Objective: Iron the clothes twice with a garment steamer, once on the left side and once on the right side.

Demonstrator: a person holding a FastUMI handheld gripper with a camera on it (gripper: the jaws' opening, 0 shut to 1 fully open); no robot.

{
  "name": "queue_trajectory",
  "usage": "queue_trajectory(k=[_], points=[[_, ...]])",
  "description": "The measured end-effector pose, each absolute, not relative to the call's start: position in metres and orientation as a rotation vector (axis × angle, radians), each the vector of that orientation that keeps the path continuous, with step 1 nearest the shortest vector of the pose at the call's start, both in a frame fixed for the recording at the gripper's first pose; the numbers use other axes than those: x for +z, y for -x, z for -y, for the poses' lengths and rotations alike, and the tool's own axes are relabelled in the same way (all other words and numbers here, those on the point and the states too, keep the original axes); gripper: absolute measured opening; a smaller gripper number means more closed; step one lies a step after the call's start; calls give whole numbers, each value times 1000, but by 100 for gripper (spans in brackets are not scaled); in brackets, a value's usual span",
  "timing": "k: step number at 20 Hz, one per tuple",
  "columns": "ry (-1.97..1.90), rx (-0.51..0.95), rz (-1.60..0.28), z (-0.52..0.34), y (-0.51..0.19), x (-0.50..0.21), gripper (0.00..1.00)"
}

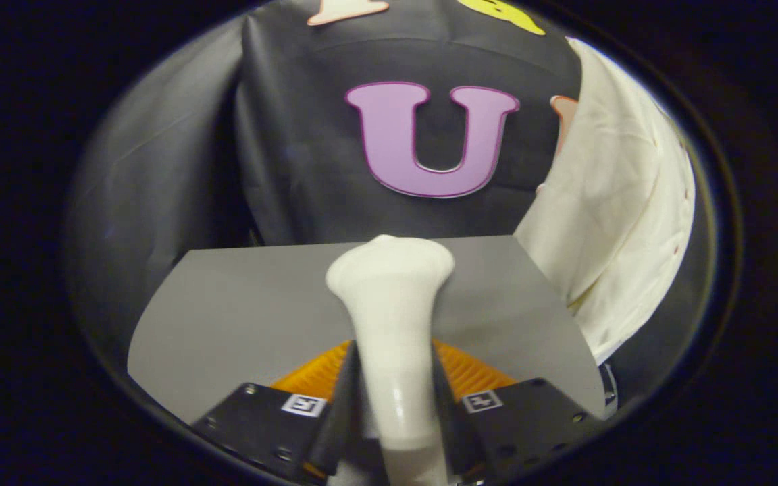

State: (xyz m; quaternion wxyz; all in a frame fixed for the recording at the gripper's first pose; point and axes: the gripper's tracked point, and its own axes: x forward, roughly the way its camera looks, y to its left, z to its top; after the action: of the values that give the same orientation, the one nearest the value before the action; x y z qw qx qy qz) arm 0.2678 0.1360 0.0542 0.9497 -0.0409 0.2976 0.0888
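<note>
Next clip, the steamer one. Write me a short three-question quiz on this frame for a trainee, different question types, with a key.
1. True or false: the gripper is shut on the handle of the garment steamer.
2. Multiple choice: where is the cream garment relative to the steamer head?
A. between the fingers
B. beyond the fingers and off to the right, apart from the head
C. lying flat on the grey table to the left
3. Fill in: the steamer head points forward over the grey ____.

Key:
1. True; both fingers press on the handle's sides.
2. B
3. table
</note>
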Motion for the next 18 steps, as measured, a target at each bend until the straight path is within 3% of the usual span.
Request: queue_trajectory(k=[2,5,10,12,18], points=[[89,202,-548,-137,-278,53,47],[47,136,-398,-123,-271,84,43],[-127,180,-169,-93,-214,153,38],[-156,222,-135,-77,-198,163,38],[-88,104,-79,-15,-164,176,34]])
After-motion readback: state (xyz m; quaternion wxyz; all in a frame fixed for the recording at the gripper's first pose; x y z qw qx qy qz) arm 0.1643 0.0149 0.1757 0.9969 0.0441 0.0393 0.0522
